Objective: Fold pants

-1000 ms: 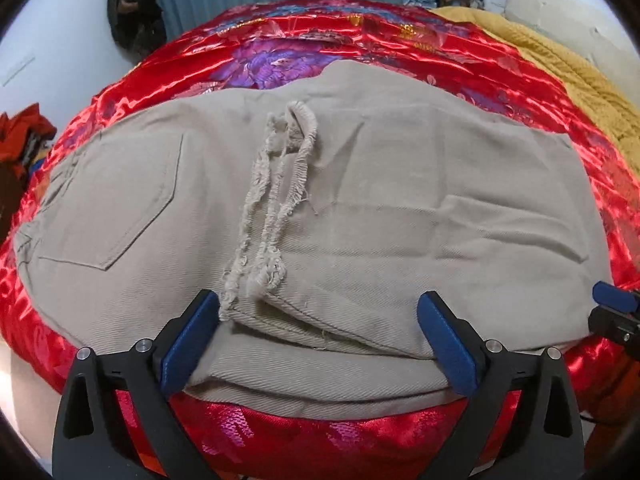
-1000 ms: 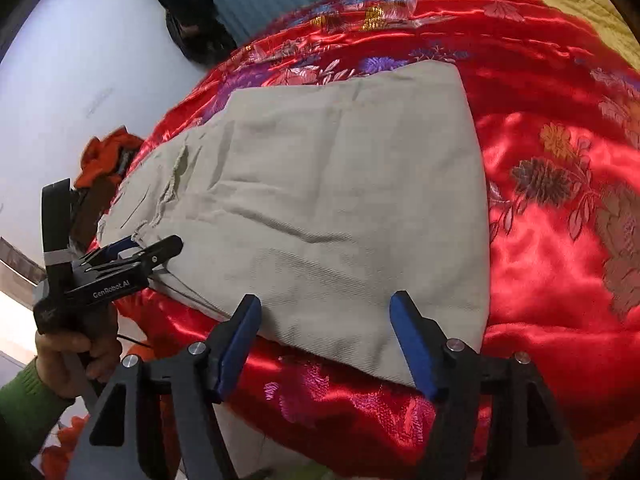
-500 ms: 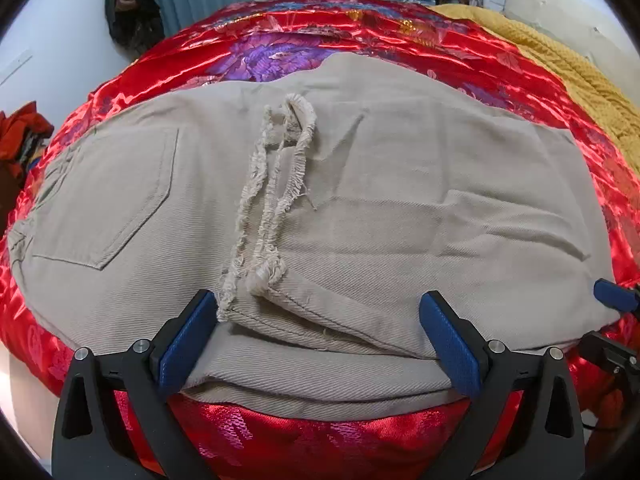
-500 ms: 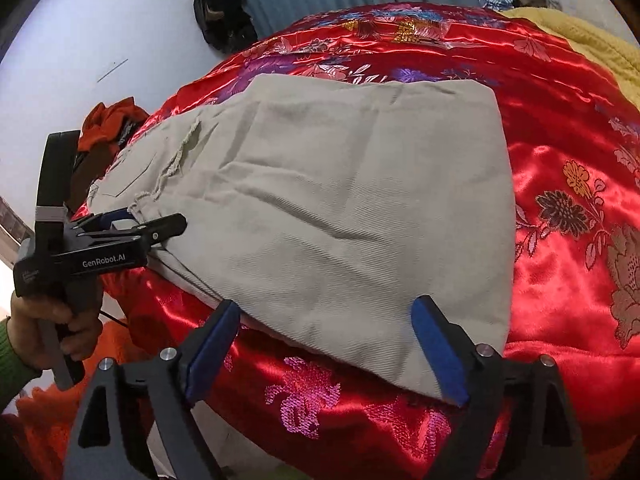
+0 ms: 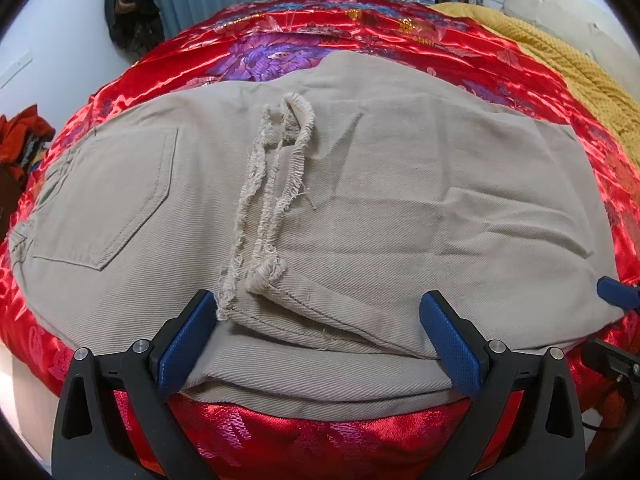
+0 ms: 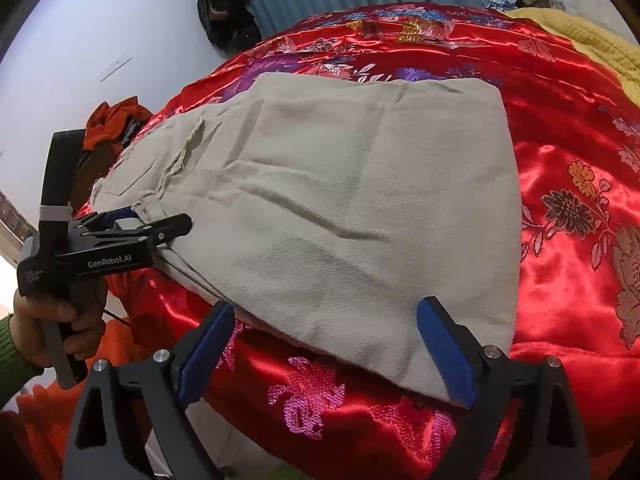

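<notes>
Folded beige pants [image 5: 360, 208] lie on the red bedspread [image 5: 320, 436]. Left tongs [image 5: 320, 340] stand wide; right tongs [image 6: 326, 352], just been opening, gape wide, gripping nothing.

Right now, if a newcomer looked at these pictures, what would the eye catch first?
First the shiny red floral bedspread filling the bed. On it lie the beige pants, folded over, their frayed hems running across the middle. Both grippers wait at the near edge, the left gripper and the right gripper, jaws wide.
</notes>
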Action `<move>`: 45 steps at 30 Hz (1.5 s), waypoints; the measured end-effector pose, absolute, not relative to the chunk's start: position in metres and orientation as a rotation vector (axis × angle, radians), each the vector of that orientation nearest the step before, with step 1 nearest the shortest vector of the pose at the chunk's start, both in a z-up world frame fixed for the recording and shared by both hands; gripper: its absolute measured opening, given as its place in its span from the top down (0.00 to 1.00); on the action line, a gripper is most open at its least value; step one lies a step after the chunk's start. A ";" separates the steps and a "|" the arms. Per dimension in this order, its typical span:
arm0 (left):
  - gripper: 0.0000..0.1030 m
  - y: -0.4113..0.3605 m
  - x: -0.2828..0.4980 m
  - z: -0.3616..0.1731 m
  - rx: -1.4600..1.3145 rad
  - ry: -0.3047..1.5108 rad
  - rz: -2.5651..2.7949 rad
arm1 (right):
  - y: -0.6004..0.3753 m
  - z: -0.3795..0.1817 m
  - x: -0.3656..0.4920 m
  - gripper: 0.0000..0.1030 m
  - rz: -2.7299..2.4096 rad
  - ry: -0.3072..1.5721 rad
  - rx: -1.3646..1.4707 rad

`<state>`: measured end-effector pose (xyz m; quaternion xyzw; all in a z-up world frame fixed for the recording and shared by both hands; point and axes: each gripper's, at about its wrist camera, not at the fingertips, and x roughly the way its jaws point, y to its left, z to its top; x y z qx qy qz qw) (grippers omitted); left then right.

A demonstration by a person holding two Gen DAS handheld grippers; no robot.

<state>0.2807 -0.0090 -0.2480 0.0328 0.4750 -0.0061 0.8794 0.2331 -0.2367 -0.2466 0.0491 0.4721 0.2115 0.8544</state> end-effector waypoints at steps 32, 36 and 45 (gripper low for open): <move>0.02 -0.010 0.280 -0.251 0.075 0.996 -0.010 | -0.239 -0.246 0.237 0.05 0.464 1.007 0.162; 0.02 -0.010 0.280 -0.251 0.076 0.997 -0.010 | -0.240 -0.246 0.237 0.04 0.466 1.007 0.170; 0.02 -0.010 0.280 -0.251 0.076 0.997 -0.010 | -0.240 -0.247 0.237 0.04 0.468 1.008 0.173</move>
